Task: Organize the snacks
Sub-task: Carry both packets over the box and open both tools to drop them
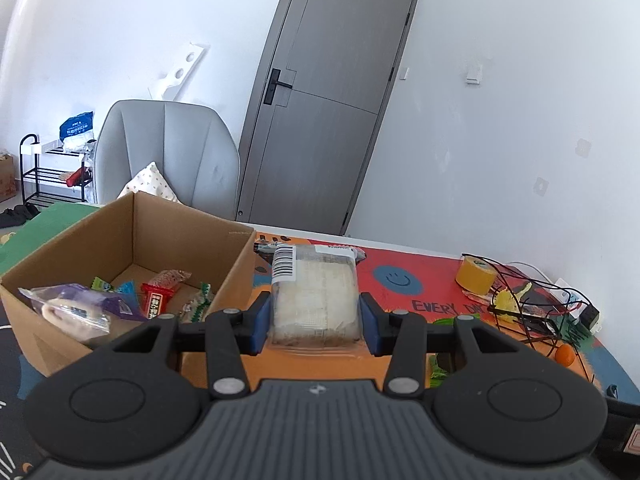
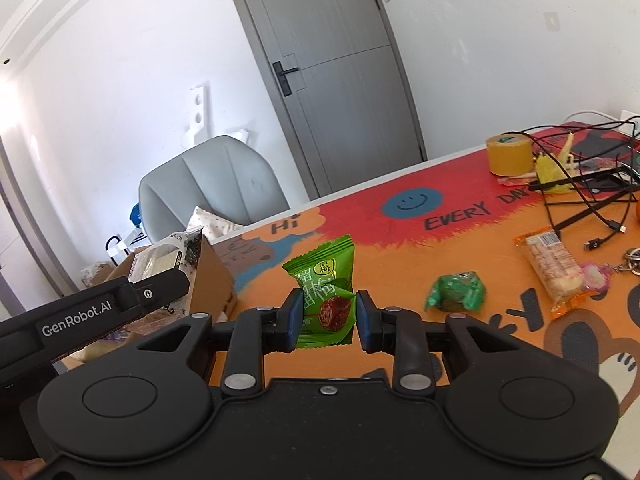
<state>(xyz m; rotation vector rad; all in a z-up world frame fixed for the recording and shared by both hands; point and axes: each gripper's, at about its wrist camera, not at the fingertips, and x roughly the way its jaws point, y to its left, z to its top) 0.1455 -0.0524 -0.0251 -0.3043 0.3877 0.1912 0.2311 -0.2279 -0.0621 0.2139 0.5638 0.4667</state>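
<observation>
My left gripper point(image 1: 314, 322) is shut on a clear-wrapped pale rice cake packet point(image 1: 314, 296) with a barcode label, held above the table just right of the cardboard box point(image 1: 188, 236). The box holds several wrapped snacks, among them a purple packet point(image 1: 76, 306) and a red one point(image 1: 156, 300). My right gripper point(image 2: 326, 320) is shut on a green plum candy packet point(image 2: 326, 296), lifted over the orange mat. In the right wrist view the left gripper point(image 2: 160, 286) with its packet point(image 2: 160, 260) shows at the left by the box point(image 2: 212, 276).
On the colourful mat point(image 2: 400, 256) lie a dark green wrapped snack point(image 2: 456, 292) and an orange-edged wafer packet point(image 2: 554, 268). A yellow tape roll point(image 2: 509, 154), black cables point(image 2: 592, 204) and a wire stand point(image 1: 532, 312) crowd the right. A grey chair point(image 1: 168, 148) stands behind the box.
</observation>
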